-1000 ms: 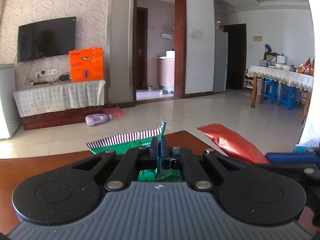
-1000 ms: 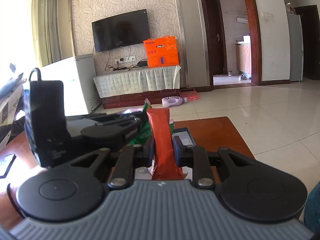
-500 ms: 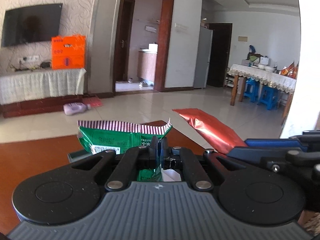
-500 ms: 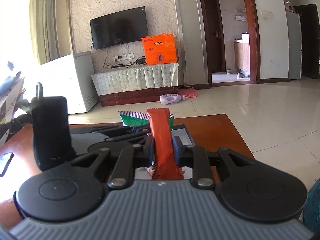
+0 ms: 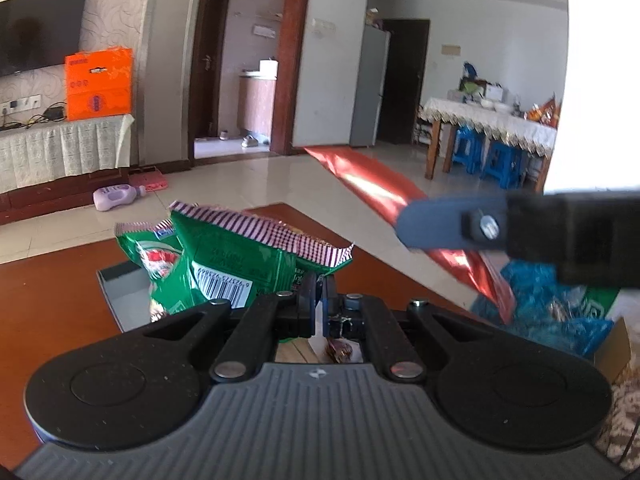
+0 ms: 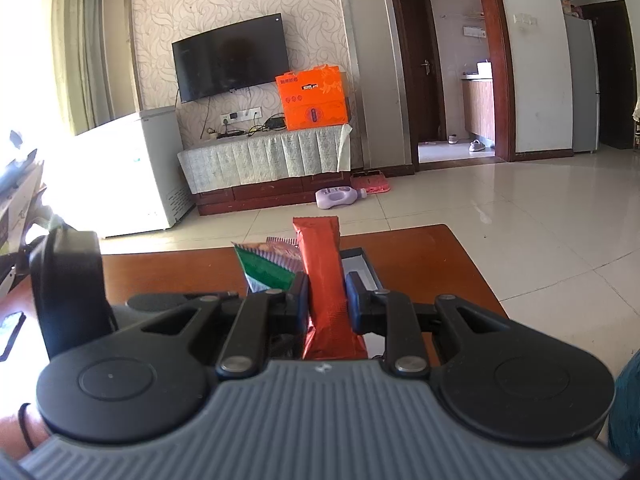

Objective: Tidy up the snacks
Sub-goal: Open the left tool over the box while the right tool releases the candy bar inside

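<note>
Left tongs [image 5: 319, 300] pinch the green snack bag [image 5: 236, 264]; right tongs [image 6: 326, 300] clamp the red packet [image 6: 322, 276], above the surface [image 6: 416, 260].

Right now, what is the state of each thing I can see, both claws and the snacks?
left claw: shut on green bag
green bag: held up, crumpled, above the tray
right claw: shut on red pack
red pack: held upright, sealed
tray: open, on the table
</note>
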A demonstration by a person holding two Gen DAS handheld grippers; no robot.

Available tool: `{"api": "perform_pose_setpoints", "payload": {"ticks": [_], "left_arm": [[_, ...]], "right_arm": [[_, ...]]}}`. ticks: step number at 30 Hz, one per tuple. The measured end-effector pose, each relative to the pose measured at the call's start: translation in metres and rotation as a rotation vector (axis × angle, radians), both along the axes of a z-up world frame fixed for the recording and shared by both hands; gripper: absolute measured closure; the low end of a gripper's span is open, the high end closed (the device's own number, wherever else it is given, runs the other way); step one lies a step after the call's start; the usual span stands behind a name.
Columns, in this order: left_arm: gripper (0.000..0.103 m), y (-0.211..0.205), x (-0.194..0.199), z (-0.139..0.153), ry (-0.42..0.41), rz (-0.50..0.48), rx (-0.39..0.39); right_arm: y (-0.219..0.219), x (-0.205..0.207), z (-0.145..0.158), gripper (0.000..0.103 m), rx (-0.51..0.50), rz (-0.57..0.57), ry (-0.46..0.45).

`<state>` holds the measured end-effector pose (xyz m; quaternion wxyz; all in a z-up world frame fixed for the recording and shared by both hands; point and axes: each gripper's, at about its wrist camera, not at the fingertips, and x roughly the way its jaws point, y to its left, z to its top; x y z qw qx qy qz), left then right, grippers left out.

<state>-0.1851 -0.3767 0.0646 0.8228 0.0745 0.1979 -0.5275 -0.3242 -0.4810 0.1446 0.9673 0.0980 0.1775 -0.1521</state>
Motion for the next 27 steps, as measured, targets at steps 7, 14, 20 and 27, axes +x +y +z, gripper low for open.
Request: {"api": "perform_pose_setpoints", "payload": {"ticks": [7,14,20,27], "left_arm": [[0.099,-0.007,-0.013,-0.018,-0.021,-0.037,0.083],[0.095,-0.006,-0.011,-0.031,0.016,-0.040,0.143],[0.095,-0.004,-0.006,-0.044,0.031,-0.021,0.206],[0.072,0.001,-0.002,-0.046,0.012,0.003,0.224]], "right_arm": [[0.001,0.004,-0.005,0.079,0.005,0.014,0.017],[-0.006,0.008,-0.012,0.080,0.018,0.023,0.048],[-0.005,0.013,-0.019,0.080,0.030,0.036,0.079],[-0.003,0.019,-0.025,0.080,0.031,0.046,0.105]]}}
